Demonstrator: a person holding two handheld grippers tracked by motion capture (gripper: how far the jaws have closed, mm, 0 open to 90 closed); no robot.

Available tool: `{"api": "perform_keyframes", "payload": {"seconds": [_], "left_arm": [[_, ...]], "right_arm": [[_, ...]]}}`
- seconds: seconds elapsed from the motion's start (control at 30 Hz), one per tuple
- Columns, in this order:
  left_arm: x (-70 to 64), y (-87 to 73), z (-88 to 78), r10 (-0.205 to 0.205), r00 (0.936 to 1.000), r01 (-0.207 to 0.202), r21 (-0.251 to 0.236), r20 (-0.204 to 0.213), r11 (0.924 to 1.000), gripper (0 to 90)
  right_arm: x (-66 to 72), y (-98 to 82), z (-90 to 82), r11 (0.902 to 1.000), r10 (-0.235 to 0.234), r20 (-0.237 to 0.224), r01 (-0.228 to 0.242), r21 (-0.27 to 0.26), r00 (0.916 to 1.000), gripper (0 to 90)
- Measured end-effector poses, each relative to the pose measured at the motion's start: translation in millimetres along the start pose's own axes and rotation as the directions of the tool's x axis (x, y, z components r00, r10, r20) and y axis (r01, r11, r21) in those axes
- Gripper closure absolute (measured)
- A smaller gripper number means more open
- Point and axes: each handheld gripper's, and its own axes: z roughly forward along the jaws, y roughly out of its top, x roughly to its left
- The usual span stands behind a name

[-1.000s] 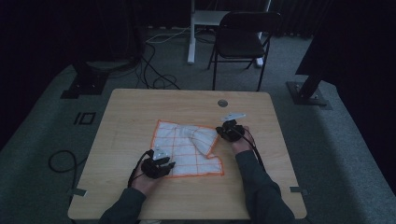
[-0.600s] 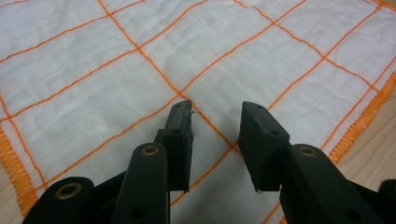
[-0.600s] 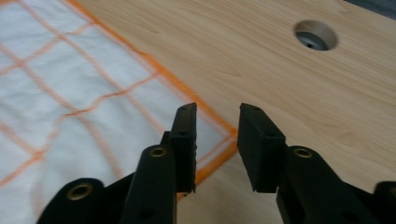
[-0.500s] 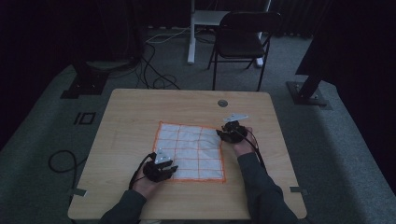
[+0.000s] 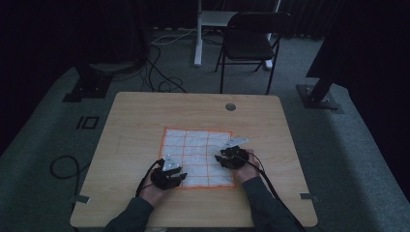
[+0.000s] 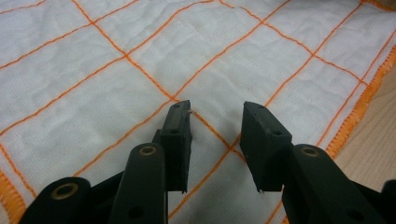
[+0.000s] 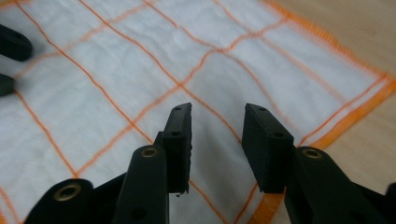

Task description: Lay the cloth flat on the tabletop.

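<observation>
Cloth (image 5: 197,157), white with orange grid, is lying flat on the worktop (image 5: 140,121). Left claw (image 6: 215,120) is hovering over its near edge, jaws apart, gripping nothing. Right claw (image 7: 217,122), jaws just opened, is standing empty above its right side.

One cloth (image 5: 197,157), two tools, left (image 5: 170,175) and right (image 5: 231,157), one table (image 5: 140,121), one chair (image 5: 251,41)
</observation>
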Motion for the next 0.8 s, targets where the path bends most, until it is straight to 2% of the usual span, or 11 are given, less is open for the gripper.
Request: {"api": "perform_keyframes", "payload": {"seconds": [0.2, 0.33, 0.5, 0.57, 0.67, 0.8], "left_arm": [[-1.1, 0.2, 1.0, -0.006, 0.9999, 0.006, -0.006, 0.015, 1.0000, 62.7], [-4.1, 0.8, 2.3, 0.000, 0.9997, 0.000, -0.009, 0.023, 1.0000, 62.2], [-4.5, 0.5, 2.4, -0.001, 0.9998, 0.002, -0.016, 0.019, 0.9999, 62.5], [-2.9, 0.6, 0.8, -0.007, 0.9999, 0.007, -0.026, 0.007, 0.9996, 62.5], [5.9, 2.5, -7.1, -0.037, 0.9988, 0.035, -0.059, -0.032, 0.9977, 62.4], [18.8, 3.7, -14.5, -0.077, 0.9931, 0.070, -0.078, -0.089, 0.9945, 62.4]], "right_arm": [[-5.2, -11.0, 6.2, 0.9993, 0.009, 0.018, -0.010, 0.036, 0.9998, 58.3], [-9.3, -14.4, 4.5, 0.9989, 0.025, 0.021, -0.026, 0.039, 0.9995, 55.9], [-11.1, -16.5, 2.6, 0.9990, 0.016, 0.033, -0.017, 0.040, 0.9993, 54.5], [-12.3, -18.0, 1.0, 0.9990, 0.016, 0.043, -0.018, 0.041, 0.9990, 53.5], [-13.1, -19.3, -0.8, 0.9988, 0.014, 0.044, -0.016, 0.046, 0.9989, 53.0], [-14.1, -22.1, -3.1, 0.9988, 0.022, 0.049, -0.024, 0.042, 0.9986, 52.5]]}}
